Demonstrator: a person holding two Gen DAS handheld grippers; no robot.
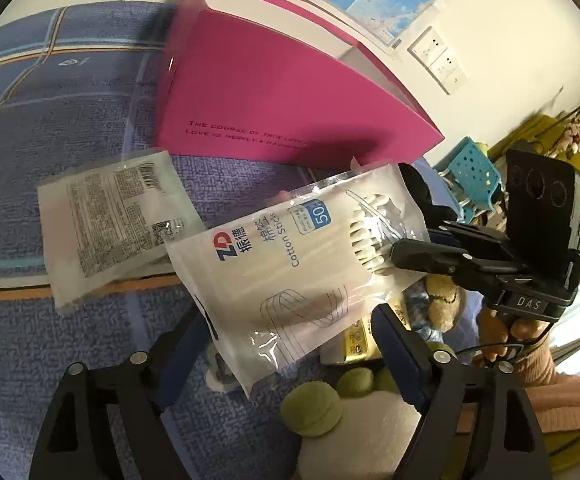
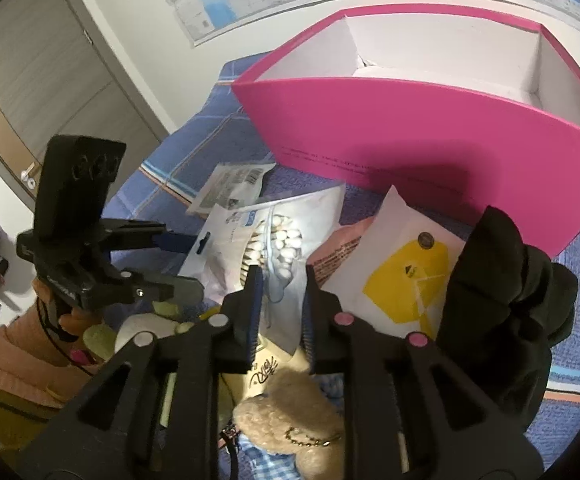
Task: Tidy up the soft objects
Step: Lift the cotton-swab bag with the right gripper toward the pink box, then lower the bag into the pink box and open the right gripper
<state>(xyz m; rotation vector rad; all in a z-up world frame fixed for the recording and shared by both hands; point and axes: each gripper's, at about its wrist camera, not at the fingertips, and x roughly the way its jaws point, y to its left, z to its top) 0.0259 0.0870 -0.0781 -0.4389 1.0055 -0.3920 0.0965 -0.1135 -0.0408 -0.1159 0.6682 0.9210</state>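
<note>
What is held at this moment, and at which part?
The right gripper pinches the cotton sticks bag at its edge beside the swab heads; the left gripper is open.

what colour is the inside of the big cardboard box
White inside, bright pink outside: the open pink cardboard box shows it best in the right wrist view.

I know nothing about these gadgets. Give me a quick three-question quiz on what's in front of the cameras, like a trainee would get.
1. True or false: the pink box is open at the top.
2. What number is printed on the cotton sticks packet? A) 20 B) 50 C) 100
3. Fill in: the left claw is spread wide around the packet's end, while the ____ claw pinches it.

Key: 1 true (its white inside shows in the right wrist view). 2 B. 3 right.
</note>
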